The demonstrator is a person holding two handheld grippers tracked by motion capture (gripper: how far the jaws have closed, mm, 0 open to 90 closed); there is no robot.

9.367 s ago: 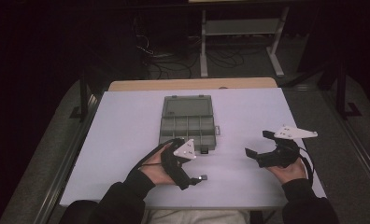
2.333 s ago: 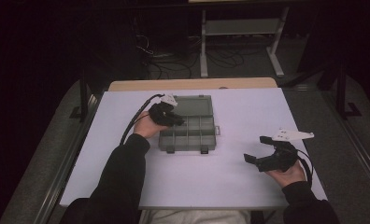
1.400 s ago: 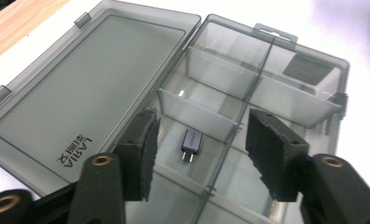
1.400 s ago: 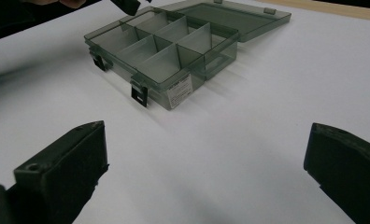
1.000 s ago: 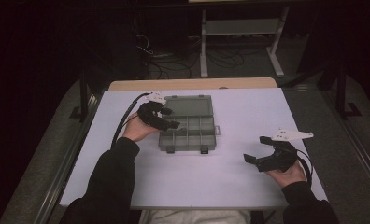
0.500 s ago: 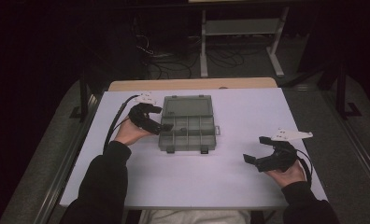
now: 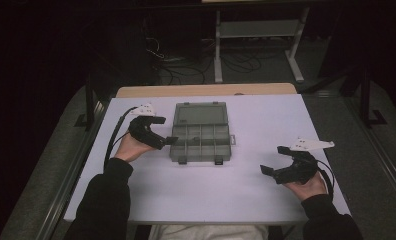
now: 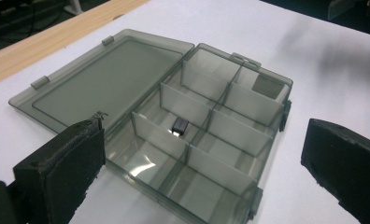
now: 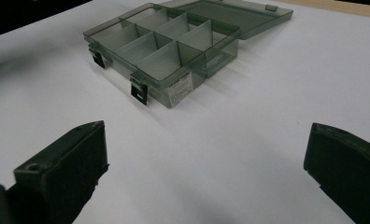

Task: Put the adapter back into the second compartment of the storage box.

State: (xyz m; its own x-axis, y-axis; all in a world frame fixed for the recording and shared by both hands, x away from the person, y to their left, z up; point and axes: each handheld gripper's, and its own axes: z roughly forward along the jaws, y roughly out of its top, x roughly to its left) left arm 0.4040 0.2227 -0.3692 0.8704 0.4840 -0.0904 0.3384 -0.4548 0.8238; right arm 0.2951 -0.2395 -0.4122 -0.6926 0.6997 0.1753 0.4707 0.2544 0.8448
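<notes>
Nearest the person, the right gripper (image 7: pixel 281 162) rests low over the white table (image 7: pixel 246 200) at the near right, held in the right hand (image 7: pixel 308 184), with its grey three-cornered plate on top. Its jaws stand wide apart with nothing between them; in the right gripper view they frame bare table surface, and the box lies well beyond them.

Farther in, toward the middle of the table, sits the translucent grey compartment box (image 7: pixel 201 144). Its lid (image 7: pixel 202 113) lies folded back flat on the table on the far side, hinged to the tray. The tray is split by dividers into two rows of compartments. In the left gripper view, a small black part (image 8: pixel 180 125) lies on the floor of one middle compartment, close against a divider. The right gripper view shows two dark latches (image 9: pixel 139 92) on the box's near wall and a white label (image 9: pixel 179 90) on the side wall.

The left gripper (image 7: pixel 165 131) is at the left side of the box, held in the left hand (image 7: pixel 131 147), its cable trailing off to the left. One jaw tip is just at the tray's left edge; whether it touches cannot be told. Its jaws are spread wide and hold nothing.

Beyond the white surface, a strip of bare wood (image 7: pixel 206 90) marks the far edge of the table.
</notes>
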